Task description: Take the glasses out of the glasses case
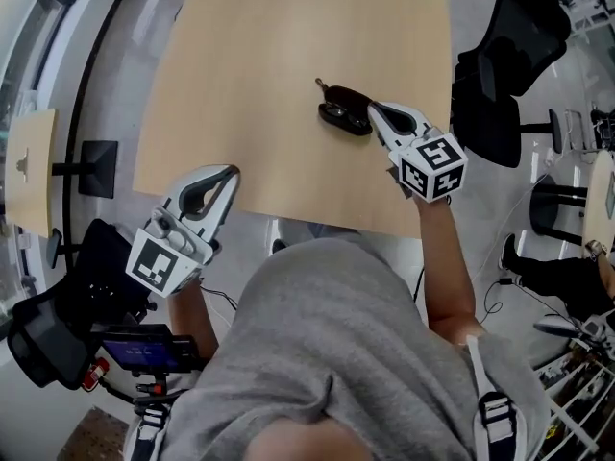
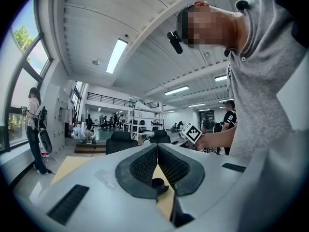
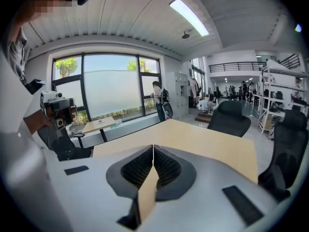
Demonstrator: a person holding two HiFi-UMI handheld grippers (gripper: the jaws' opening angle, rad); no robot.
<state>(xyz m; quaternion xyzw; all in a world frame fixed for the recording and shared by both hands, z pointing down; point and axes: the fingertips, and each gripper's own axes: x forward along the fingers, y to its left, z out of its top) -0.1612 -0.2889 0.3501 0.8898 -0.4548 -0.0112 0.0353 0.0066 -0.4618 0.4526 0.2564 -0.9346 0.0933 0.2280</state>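
Glasses case [image 1: 344, 113] awaited grasping; right hand-held gripper [image 1: 375, 110], at its three o'clock, and left hand-held gripper [image 1: 229, 173] were pressed together, empty, needing spreading next.

Wooden table [image 1: 288, 84], grey floor [image 1: 125, 84], black office chairs [image 1: 509, 56], large window [image 3: 104, 93], ceiling strip lights [image 3: 189, 16].

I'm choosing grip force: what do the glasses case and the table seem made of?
Glasses case: dark with a slight sheen, perhaps hard plastic or leatherette; too small to settle.
Table: pale tan, matte, even surface, likely wood-look laminate.
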